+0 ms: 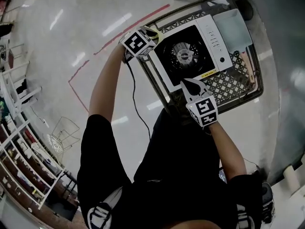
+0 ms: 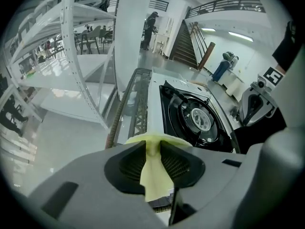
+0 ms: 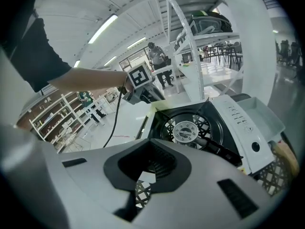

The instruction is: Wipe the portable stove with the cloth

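A white portable stove [image 1: 212, 37] with a black burner well [image 1: 183, 56] lies in a wire cart [image 1: 228, 85]. My left gripper [image 1: 151, 35] is at the stove's far left corner, shut on a pale yellow cloth [image 1: 156, 31]. In the left gripper view the cloth [image 2: 151, 168] is pinched between the jaws [image 2: 152, 149], just short of the stove [image 2: 195, 118]. My right gripper [image 1: 192, 87] hovers at the stove's near edge, jaws closed to a point and holding nothing. In the right gripper view its jaws [image 3: 150, 163] point at the burner [image 3: 185, 129], with the left gripper [image 3: 143, 92] and cloth [image 3: 159, 106] beyond.
A pale grey-blue tray [image 1: 232, 30] lies in the cart beside the stove's control panel. A black cable [image 1: 136, 94] hangs from the left gripper. White shelving [image 2: 71, 56] stands left of the cart. Racks [image 1: 19, 142] line the floor's left edge.
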The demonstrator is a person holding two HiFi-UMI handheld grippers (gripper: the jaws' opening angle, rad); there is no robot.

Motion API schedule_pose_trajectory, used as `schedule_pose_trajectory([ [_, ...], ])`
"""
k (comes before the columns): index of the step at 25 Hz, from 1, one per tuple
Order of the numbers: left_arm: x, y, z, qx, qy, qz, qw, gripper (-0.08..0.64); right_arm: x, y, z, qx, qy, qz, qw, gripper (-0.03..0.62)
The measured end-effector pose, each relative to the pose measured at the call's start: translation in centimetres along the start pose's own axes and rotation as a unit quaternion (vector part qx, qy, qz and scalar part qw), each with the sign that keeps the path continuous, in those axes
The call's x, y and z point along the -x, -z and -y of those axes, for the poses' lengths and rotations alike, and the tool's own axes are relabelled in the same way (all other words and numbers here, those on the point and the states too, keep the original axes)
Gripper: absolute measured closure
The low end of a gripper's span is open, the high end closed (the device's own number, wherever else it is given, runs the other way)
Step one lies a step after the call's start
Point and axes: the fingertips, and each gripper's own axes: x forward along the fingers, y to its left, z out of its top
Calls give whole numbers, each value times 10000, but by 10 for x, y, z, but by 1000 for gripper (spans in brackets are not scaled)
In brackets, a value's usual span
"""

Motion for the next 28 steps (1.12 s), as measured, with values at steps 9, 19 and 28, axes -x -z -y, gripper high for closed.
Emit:
schedule_pose_trajectory([
  [9,-18,-34,1,-147,-15,-146,9998,454,12,4,21,-160,55,134,9998,586],
  [19,-38,-67,1,-511,-161,-383,9978,466,21,-4,51,-437,249,537,9973,588],
  [28,-52,-98,1,-605,-271,-468,9967,468,39,-2,76,-629,393,778,9942,586],
])
